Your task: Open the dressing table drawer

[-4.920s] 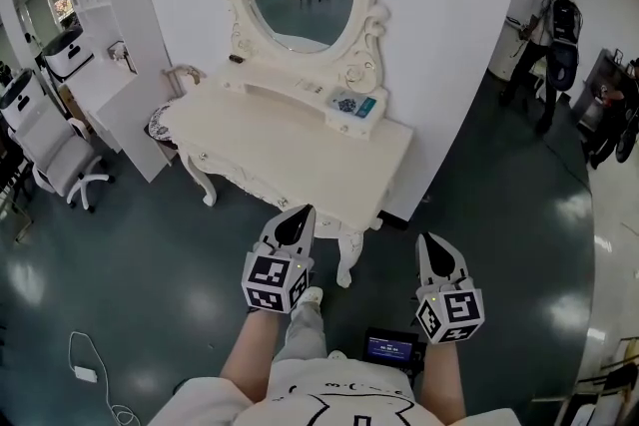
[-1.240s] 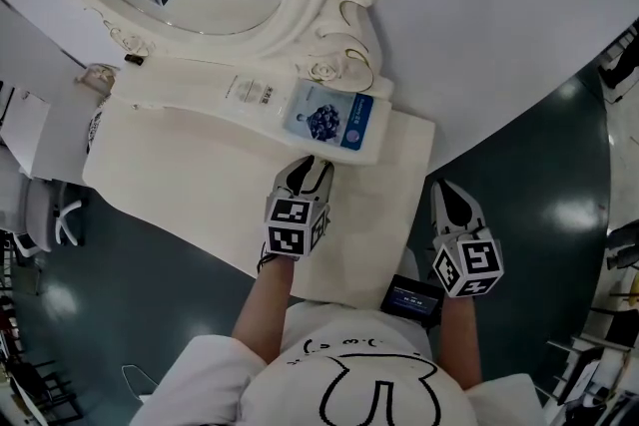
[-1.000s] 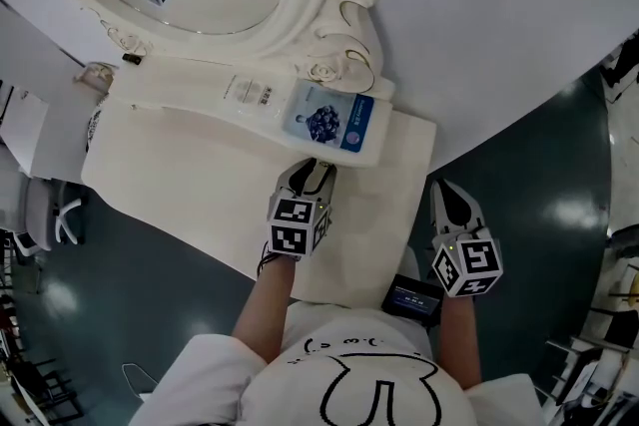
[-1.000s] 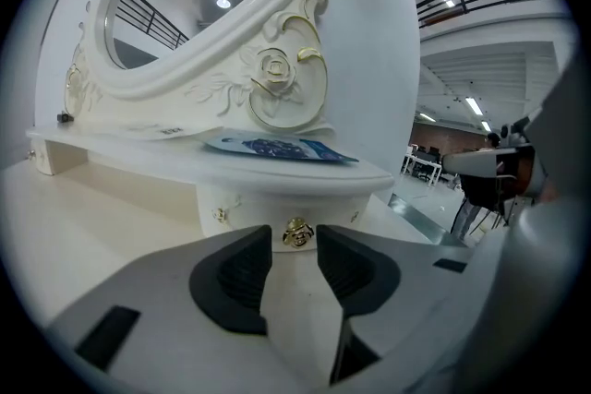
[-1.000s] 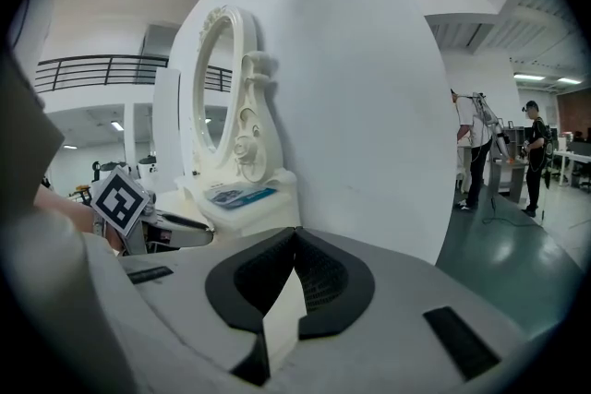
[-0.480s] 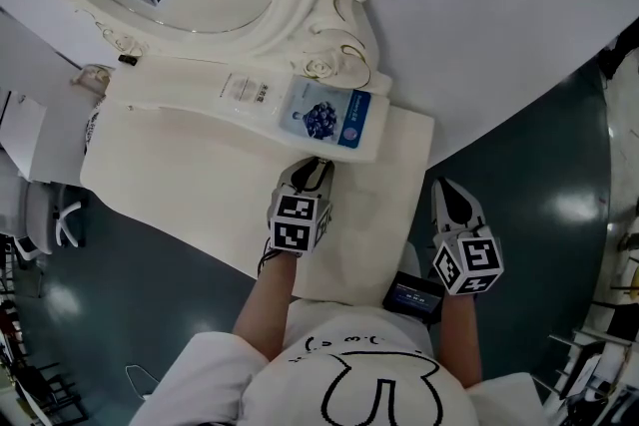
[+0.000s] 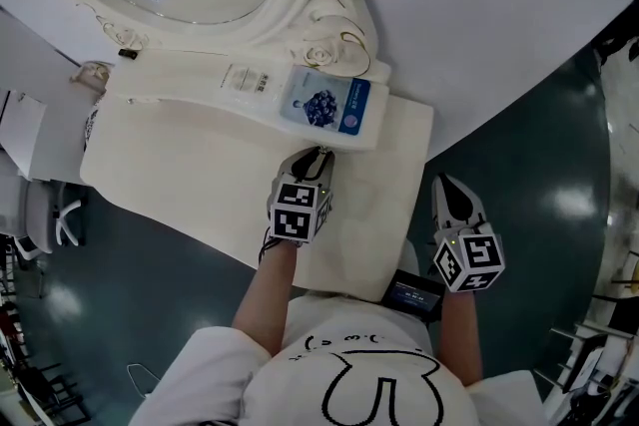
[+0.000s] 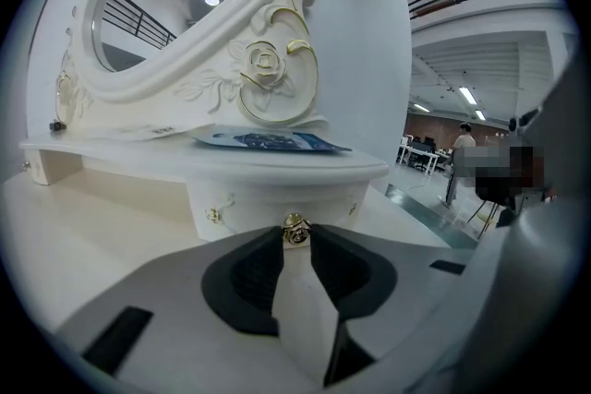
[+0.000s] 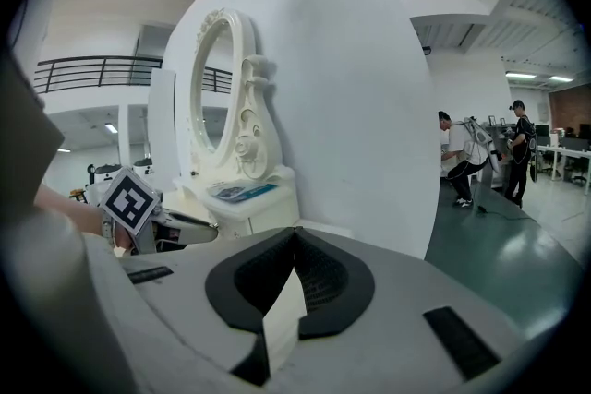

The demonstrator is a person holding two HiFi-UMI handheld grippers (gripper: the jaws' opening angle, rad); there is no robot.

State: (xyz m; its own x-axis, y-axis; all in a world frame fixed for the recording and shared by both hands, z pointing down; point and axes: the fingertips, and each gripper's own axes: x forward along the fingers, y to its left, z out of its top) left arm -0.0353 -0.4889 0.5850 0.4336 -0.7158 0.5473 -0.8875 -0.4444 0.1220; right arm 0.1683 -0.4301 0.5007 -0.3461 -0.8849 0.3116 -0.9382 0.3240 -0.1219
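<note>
Below the shelf (image 8: 277, 163), left gripper (image 8: 295, 242) fingers (image 8: 259, 268) just closed on a half-hidden drawer knob (image 8: 295, 229); right gripper (image 9: 295, 233) clenched.

Large open hall, lab or office type, not a home. Glossy green floor (image 7: 559, 145), balcony railing (image 9: 102, 65), strip lights (image 8: 466, 95), desks (image 8: 420, 152) behind. A dressing table (image 7: 200, 175) stands against a bare white partition (image 7: 479, 5).

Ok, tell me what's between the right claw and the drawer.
Only bare tabletop. The head view shows the right claw off its right edge, with nothing standing between it and the drawer.
</note>
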